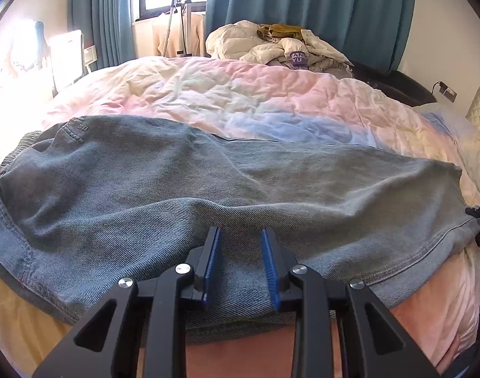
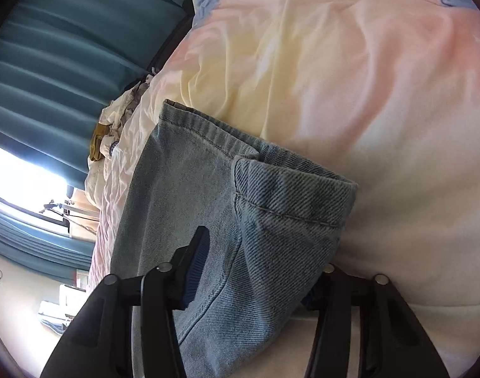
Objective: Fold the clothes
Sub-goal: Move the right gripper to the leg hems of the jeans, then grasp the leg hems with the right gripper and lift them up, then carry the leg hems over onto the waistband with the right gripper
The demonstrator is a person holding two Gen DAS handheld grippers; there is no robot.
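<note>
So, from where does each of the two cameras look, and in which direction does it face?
Left wrist view: sits on the left gripper, low at the near bed edge, facing across the jeans and pastel duvet toward the teal curtains and window; both blue-padded fingers show, open.
Right wrist view: sits on the right gripper, rolled sideways, at the jeans' hem end; its fingers straddle the denim, one hidden beneath it.
Shared: the jeans, duvet, curtains and the clothes pile.
</note>
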